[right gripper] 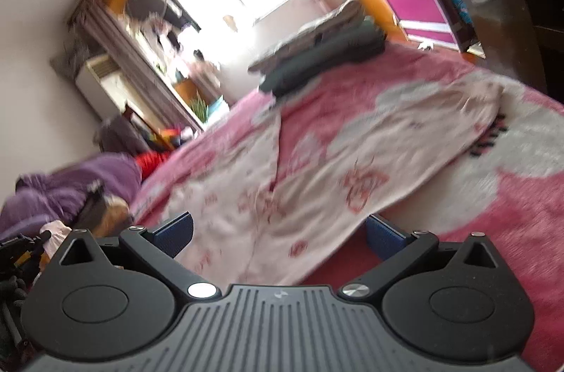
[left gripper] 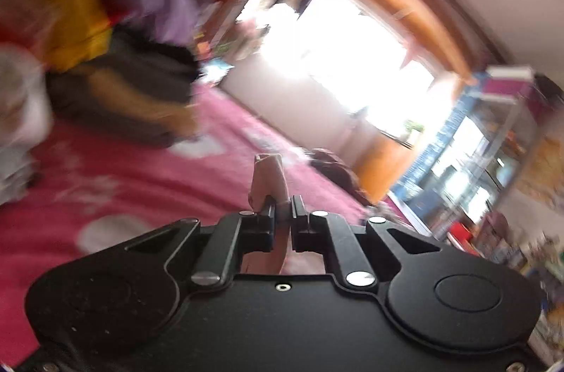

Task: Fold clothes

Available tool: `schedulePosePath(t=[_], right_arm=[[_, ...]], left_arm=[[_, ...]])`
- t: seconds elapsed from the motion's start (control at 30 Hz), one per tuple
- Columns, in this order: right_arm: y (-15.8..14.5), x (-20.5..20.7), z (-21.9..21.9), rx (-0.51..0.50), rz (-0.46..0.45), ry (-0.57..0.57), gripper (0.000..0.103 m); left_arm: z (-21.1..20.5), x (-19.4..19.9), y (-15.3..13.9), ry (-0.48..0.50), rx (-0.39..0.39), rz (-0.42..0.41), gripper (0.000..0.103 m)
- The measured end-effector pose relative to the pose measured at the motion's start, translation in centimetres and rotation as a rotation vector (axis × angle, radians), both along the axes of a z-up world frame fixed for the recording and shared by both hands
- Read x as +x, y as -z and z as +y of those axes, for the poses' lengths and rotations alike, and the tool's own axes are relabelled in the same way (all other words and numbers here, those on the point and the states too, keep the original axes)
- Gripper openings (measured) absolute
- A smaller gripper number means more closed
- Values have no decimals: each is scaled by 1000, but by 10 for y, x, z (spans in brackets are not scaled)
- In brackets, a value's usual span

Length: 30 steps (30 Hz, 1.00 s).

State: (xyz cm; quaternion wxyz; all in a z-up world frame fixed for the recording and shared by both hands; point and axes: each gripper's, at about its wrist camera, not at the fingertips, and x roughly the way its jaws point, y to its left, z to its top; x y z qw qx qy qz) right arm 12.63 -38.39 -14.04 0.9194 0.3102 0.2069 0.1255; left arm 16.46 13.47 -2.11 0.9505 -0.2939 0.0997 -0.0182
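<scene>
A: What sits closest in your left wrist view?

B: My left gripper [left gripper: 282, 206], black, its jaws clenched on a fold of pale pink printed cloth [left gripper: 268, 176] that sticks up between them. Beyond it spreads the pink bedspread with white patches [left gripper: 148, 181]. Farther back there is a blurred heap of dark, yellow and purple clothes [left gripper: 116, 55], and a bright window [left gripper: 345, 55].

A: And the right wrist view?

B: Nearest is my right gripper [right gripper: 278, 233], released, its blue-padded fingers [right gripper: 382, 234] spread wide with nothing between them. Just ahead, the pale pink garment lies spread on the pink bedspread [right gripper: 521, 217], its two legs reaching away. A folded stack of dark and grey clothes [right gripper: 324, 55] sits at the far edge. A purple garment [right gripper: 74, 185] lies to the left.
</scene>
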Motion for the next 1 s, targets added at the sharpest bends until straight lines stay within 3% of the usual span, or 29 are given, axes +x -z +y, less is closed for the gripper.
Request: schedulePosePath(t=[0.17, 0.4, 0.63, 0.9, 1.0], right_arm=[[5, 7, -18, 87, 11, 79, 102], [13, 12, -36, 158, 17, 176, 103], [24, 18, -52, 219, 25, 242, 103], [31, 27, -57, 236, 33, 251, 103], [33, 29, -57, 239, 35, 250, 103]], left_arm=[[-77, 13, -27, 142, 132, -30, 4], [-176, 31, -15, 293, 293, -3, 4], [-251, 39, 32, 368, 623, 84, 4], [-309, 22, 81, 439, 1053, 126, 4], [-325, 21, 99, 439, 1176, 146, 4]])
